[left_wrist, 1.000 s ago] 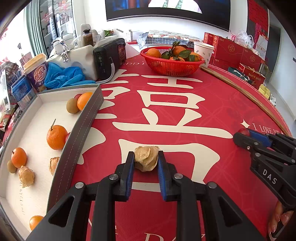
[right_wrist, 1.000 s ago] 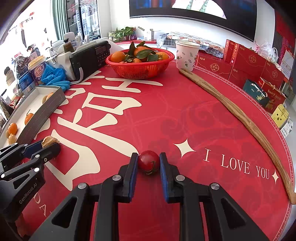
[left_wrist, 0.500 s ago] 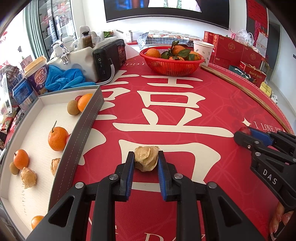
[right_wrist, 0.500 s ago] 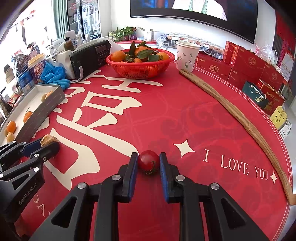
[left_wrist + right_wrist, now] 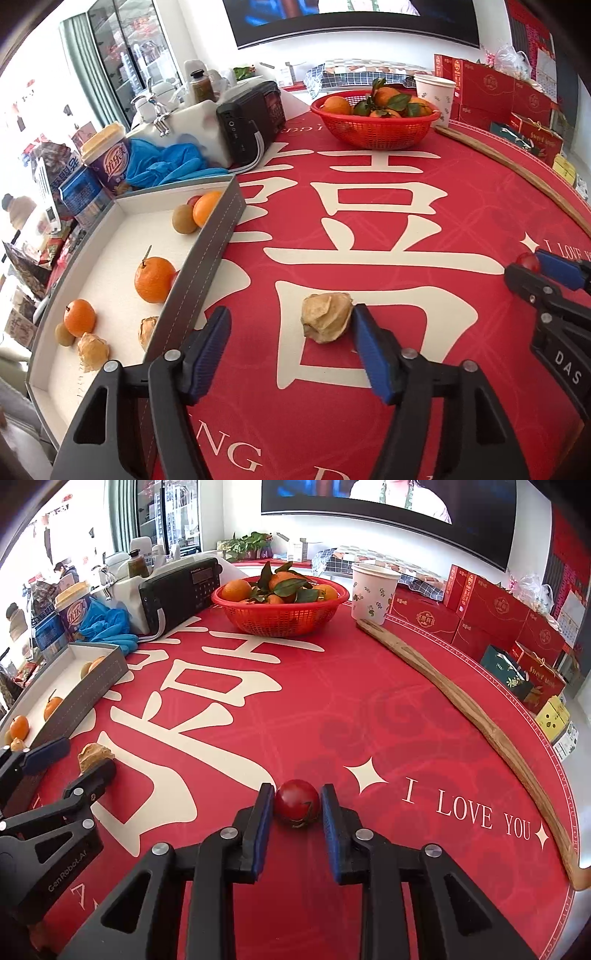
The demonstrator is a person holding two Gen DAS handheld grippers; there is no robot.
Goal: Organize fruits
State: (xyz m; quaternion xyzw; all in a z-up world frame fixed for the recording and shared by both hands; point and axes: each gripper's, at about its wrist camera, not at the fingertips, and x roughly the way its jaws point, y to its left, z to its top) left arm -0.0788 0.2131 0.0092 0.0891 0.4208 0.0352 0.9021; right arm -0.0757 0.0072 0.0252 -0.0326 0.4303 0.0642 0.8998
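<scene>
Left gripper [image 5: 291, 334]: jaws have just been opening and now stand wide apart. The husked fruit [image 5: 327, 321] sits loose on the red counter [image 5: 406, 206] between them, at about 12 o'clock from the gripper, just beside the right-hand pad, clear gap to the left one.

Right gripper [image 5: 297, 810]: jaws have just been opening too, only slightly apart. The cherry tomato [image 5: 297, 804] rests on the counter between the pads, near-touching on the left, thin gap on the right. Not clamped, as far as I can judge.

Tray [image 5: 207, 266] at 9–10 o'clock of the left gripper, already holding oranges and husked fruits.

Handling, my read:
- Husked fruit: very light, papery shell, crushes easily. Grip across the widest part, minimal squeeze.
- Tomato: smooth, round, soft skin, will roll or squirt out. Take it at the equator, pads centred, gentle force.
</scene>
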